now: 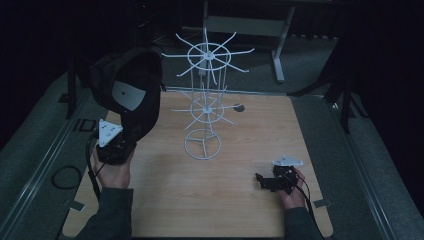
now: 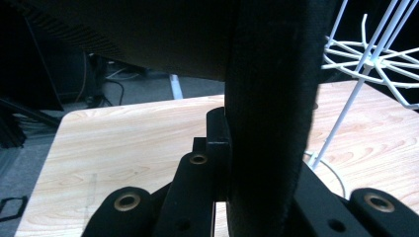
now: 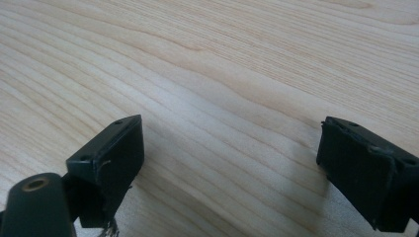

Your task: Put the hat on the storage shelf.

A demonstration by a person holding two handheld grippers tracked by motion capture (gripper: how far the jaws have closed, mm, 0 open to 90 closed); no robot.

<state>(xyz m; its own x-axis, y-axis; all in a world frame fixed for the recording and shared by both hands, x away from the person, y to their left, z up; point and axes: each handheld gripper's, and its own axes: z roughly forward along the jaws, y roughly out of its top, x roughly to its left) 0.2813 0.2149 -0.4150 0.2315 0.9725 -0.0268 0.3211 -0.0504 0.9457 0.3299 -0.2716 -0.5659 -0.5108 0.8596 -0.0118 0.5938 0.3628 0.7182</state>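
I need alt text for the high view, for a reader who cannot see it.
The left gripper holds a black cap up beside a white wire rack on a wooden table. The right gripper rests open, low over the table.

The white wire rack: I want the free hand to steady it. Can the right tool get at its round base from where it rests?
Probably yes: the right tool, jaws open and holding nothing, has bare wooden table between it and the white wire rack.

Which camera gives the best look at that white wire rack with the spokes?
The high view: the white wire rack stands whole on the wooden table, with both spoked tiers and its ring base. The left gripper view catches part of a tier and the pole beside the held black cap. The right gripper view looks at bare tabletop.
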